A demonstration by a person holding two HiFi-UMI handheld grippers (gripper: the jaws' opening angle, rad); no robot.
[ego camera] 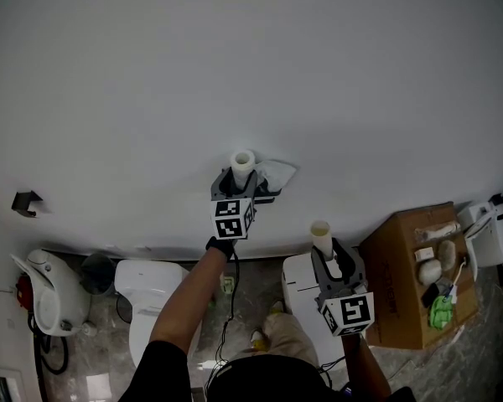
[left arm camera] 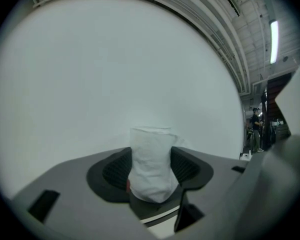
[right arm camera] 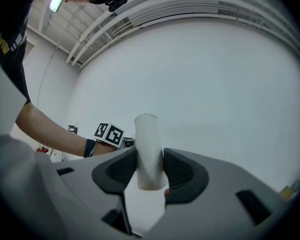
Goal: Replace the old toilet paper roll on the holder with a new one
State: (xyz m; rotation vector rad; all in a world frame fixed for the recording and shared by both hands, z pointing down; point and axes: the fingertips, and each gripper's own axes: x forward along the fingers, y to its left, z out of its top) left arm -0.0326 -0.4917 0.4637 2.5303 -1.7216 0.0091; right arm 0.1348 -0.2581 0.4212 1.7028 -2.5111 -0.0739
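Note:
My left gripper [ego camera: 240,179] is held up near the white wall, its jaws closed on a small white toilet paper roll [ego camera: 242,163] that stands upright between them. In the left gripper view the crumpled white roll [left arm camera: 151,161] fills the gap and both pads touch it. A loose white sheet [ego camera: 277,172] lies against the wall just right of it. My right gripper [ego camera: 326,255] is lower and to the right, shut on a bare cardboard tube [ego camera: 320,235] that stands upright. In the right gripper view the tube [right arm camera: 148,149] is pinched between the pads.
A black hook [ego camera: 26,201] sticks out of the wall at far left. Below are a white toilet [ego camera: 148,300], a white appliance [ego camera: 46,296], a white bin [ego camera: 300,287] and a cardboard box [ego camera: 402,283] with small items on top. A white device [ego camera: 486,231] is at right.

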